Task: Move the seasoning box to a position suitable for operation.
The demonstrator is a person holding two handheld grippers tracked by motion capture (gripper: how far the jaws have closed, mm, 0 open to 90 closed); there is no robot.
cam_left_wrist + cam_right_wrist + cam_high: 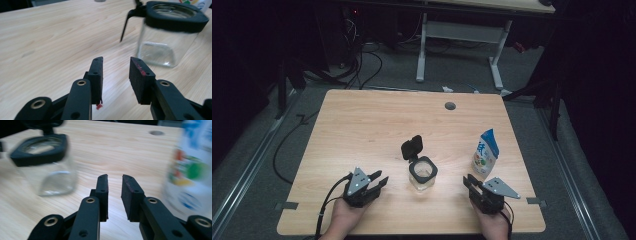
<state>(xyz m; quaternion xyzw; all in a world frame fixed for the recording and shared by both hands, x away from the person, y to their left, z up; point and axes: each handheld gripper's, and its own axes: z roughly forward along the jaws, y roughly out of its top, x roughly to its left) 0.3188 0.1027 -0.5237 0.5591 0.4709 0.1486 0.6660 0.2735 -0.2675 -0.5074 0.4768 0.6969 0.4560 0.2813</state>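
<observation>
A clear square glass jar point(422, 172) with a black rim stands near the front middle of the wooden table point(362, 125), its hinged black lid point(412, 147) flipped up. A white and blue pouch point(485, 152) stands upright to its right. My left gripper point(379, 179) rests low at the jar's left, open, nothing between its pads. In the left gripper view the gripper point(117, 61) points just left of the jar point(162, 42). My right gripper point(471, 181) sits in front of the pouch, open and empty. In the right gripper view the gripper point(115, 178) aims between jar point(47, 167) and pouch point(192, 170).
A round grommet hole point(450, 105) lies near the table's far edge. Behind the table stands a white desk frame point(459, 47) on a grey floor with cables point(362, 65). Bare wood stretches across the table's left and far parts.
</observation>
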